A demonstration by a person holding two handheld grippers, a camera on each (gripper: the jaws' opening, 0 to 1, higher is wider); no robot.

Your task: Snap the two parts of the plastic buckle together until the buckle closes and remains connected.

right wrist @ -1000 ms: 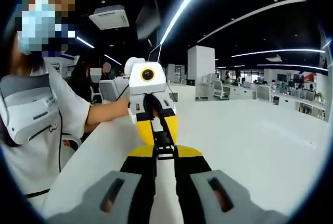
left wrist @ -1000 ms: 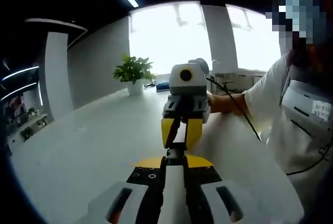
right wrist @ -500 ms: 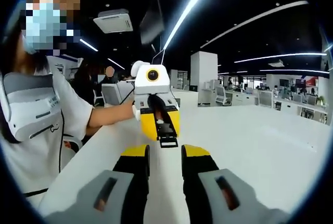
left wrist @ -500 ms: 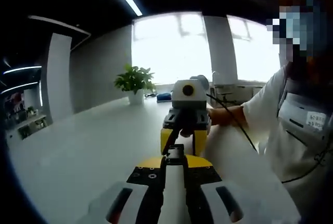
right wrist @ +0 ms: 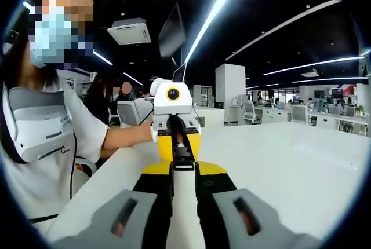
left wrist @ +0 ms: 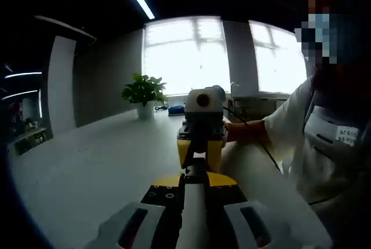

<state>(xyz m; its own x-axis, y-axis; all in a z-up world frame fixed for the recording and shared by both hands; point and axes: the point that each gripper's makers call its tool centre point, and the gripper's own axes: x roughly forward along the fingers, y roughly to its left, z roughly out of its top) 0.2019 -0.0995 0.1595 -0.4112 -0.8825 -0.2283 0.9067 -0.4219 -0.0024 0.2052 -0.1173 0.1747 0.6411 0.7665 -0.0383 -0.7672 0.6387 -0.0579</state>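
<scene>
The black plastic buckle (left wrist: pixel 195 169) hangs above the white table, bridging the two grippers, which face each other tip to tip. In the left gripper view my left gripper (left wrist: pixel 195 180) is shut on its near end, and the right gripper (left wrist: pixel 200 147) with yellow jaws meets it from the far side. In the right gripper view my right gripper (right wrist: pixel 183 169) is shut on the buckle (right wrist: pixel 182 155), whose far end sits in the left gripper (right wrist: pixel 178 140). The joint between the two buckle halves is hidden between the jaws.
The white table (left wrist: pixel 98 168) stretches wide to the left in the left gripper view, with a potted plant (left wrist: pixel 142 90) at its far end. A person in a white shirt (right wrist: pixel 40 139) stands along the table's edge, arms reaching to both grippers. Office desks (right wrist: pixel 301 116) lie behind.
Half a second ago my right gripper stood open, with the buckle held by the left gripper alone. It has now shut on the buckle again. Both hands shifted slightly.
</scene>
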